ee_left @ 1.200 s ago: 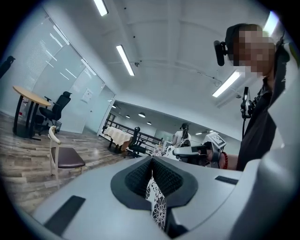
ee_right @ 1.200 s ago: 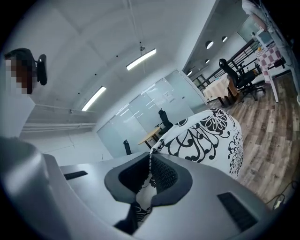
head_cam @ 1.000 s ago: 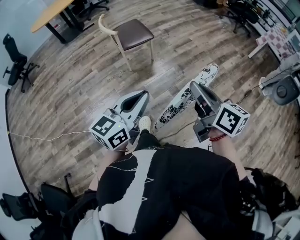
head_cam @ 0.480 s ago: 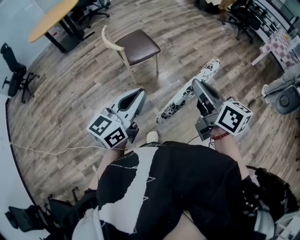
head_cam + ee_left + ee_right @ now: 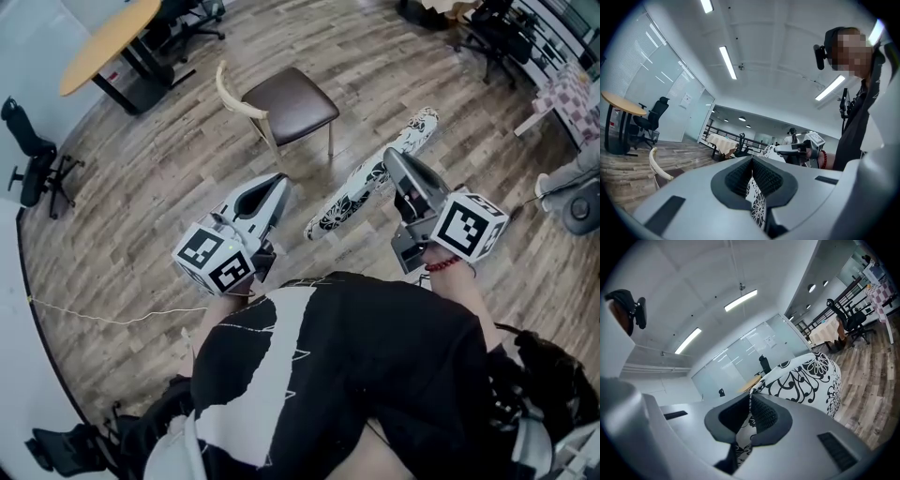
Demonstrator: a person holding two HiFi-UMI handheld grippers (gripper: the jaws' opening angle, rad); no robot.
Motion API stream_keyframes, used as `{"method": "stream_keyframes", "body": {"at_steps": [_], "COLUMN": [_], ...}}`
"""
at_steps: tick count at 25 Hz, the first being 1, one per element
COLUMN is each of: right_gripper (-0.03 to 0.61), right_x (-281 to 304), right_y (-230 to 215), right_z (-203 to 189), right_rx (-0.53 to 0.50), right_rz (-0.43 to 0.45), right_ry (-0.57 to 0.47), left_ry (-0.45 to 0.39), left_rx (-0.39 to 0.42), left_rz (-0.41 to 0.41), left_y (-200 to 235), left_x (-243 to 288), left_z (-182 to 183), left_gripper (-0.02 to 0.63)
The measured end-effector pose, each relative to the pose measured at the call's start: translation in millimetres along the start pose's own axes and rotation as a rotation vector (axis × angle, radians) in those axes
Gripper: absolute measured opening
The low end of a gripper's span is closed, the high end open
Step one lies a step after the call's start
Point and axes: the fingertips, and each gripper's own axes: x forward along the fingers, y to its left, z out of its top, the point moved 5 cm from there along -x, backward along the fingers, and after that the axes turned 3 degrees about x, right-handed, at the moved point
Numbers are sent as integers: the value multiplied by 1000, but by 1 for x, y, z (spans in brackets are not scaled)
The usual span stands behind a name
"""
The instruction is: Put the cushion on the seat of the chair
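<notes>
The cushion (image 5: 361,187), white with black flowers, hangs edge-on between my grippers above the wooden floor. My right gripper (image 5: 392,161) is shut on its upper edge; in the right gripper view the fabric (image 5: 806,380) billows out past the closed jaws (image 5: 751,397). My left gripper (image 5: 279,183) sits at the cushion's near end, and in the left gripper view its jaws (image 5: 751,161) are closed with flowered fabric (image 5: 759,206) between them. The chair (image 5: 291,101) has a brown seat and a pale curved backrest (image 5: 239,98). It stands just beyond the cushion, with nothing on the seat.
A round wooden table (image 5: 103,37) stands at the far left, a black office chair (image 5: 33,141) by the left wall. More office chairs (image 5: 487,33) and a checkered table (image 5: 572,89) are at the far right. A thin white cable (image 5: 103,314) lies on the floor.
The chair has drawn nearer and shifted right in the head view as the person walks toward it. Both grippers keep the same hold on the cushion.
</notes>
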Motion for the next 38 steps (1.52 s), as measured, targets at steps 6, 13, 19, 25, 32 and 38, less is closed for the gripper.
{"method": "stream_keyframes", "body": {"at_steps": [6,13,19,25,32,38], "right_gripper": [20,20,20,20,20,20], "right_x": [26,40,56,101,151,193], "right_y": [-5,-18,-39,-56,-93,-130], "right_z": [-7,-15,-17,-2,32,58], "right_rx": [-3,16,41,52,74,130], "right_rz": [-4,-7,-14,-5,1,19], "right_ry": [47,79,105,140,165,181], "left_ry": [23,48,53,61,70,59], "left_rx": [-31,-73,-85,-113,-143,-167], "left_rz": [-14,-3,25,67,120,170], "left_y": [19,26,38,73,111,146], "left_x": [11,14,21,38,78,116], "left_z": [-9,-26,-31,-27,-21,-15], "left_gripper": [14,14,14,14,14,14]}}
